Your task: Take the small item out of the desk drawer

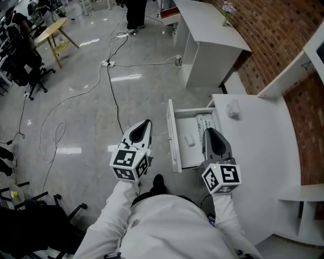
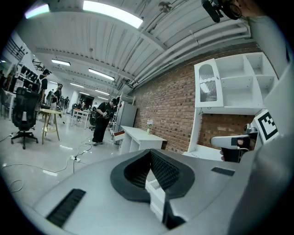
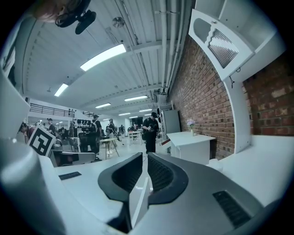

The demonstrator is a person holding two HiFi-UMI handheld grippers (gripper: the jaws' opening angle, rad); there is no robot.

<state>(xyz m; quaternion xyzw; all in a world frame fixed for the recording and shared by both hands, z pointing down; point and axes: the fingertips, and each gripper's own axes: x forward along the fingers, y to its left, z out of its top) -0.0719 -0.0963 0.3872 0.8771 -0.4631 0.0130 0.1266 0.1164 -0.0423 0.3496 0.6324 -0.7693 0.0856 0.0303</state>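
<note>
The small white item (image 1: 190, 140) lies on the floor of the open drawer (image 1: 173, 136), about midway along it and apart from its walls. Nothing touches it. Behind it, toward the back of the drawer, lies a flat pale pack (image 1: 205, 123); we cannot read what it is.

Our right gripper (image 1: 209, 132) hovers at the drawer's right edge, just beside the item and not on it, with its marker cube (image 1: 221, 178) on the near side. In the right gripper view its jaws (image 3: 146, 158) are drawn in to a thin slit, pad almost on pad, with nothing between them. Our left gripper (image 1: 147, 123) hangs over the floor to the left of the drawer front, well apart from the item. In the left gripper view its pads (image 2: 150, 153) meet at the tips and hold nothing.

The drawer is pulled out from the left side of a white desk (image 1: 253, 146). A small white object (image 1: 233, 109) sits on the desktop just right of the drawer's back end. Beyond the drawer stands a second white desk (image 1: 212, 30) with a small vase of flowers (image 1: 228, 9), against a brick wall (image 1: 273, 35). Black cables (image 1: 114, 96) trail across the shiny floor left of the drawer, and a wooden table (image 1: 53, 33) stands far off on that side.
</note>
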